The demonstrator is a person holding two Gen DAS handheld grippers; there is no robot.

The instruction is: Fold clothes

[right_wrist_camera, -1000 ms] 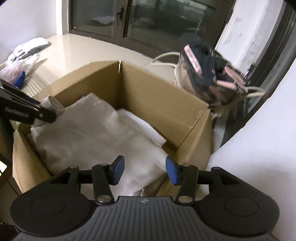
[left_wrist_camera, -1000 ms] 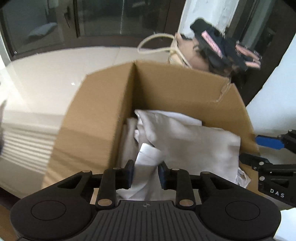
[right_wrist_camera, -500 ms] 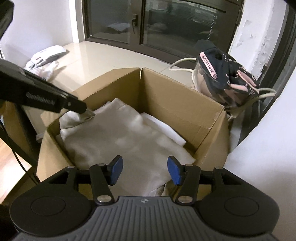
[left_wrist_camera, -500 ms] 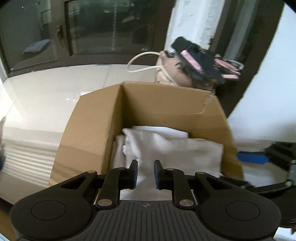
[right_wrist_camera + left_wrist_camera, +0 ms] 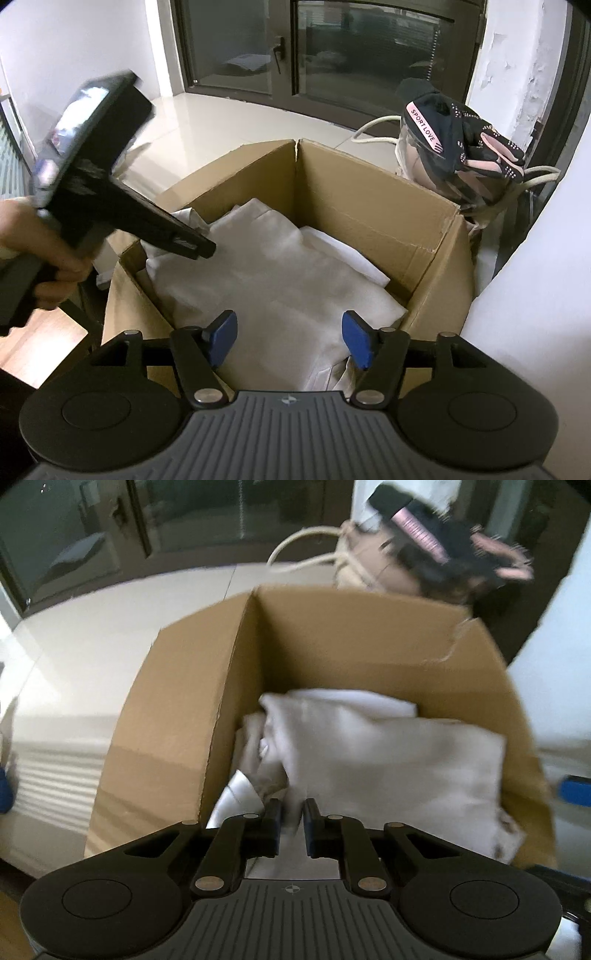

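Cardboard box [image 5: 373, 206] is holding the pale clothes [image 5: 273, 280], which are lying in flat layers and filling it from its near-left corner to its right wall (a loaded bag [image 5: 454, 155] is sitting beyond the far-right corner). Left gripper [image 5: 291, 821] is pinching, nearly closed, on a cloth edge at the near-left corner, though blur is making the bite hard to confirm. Right gripper [image 5: 288, 341] is hovering wide open and holding nothing over the near edge. Whether a garment is coming out for folding or going in folded is staying unsettled.
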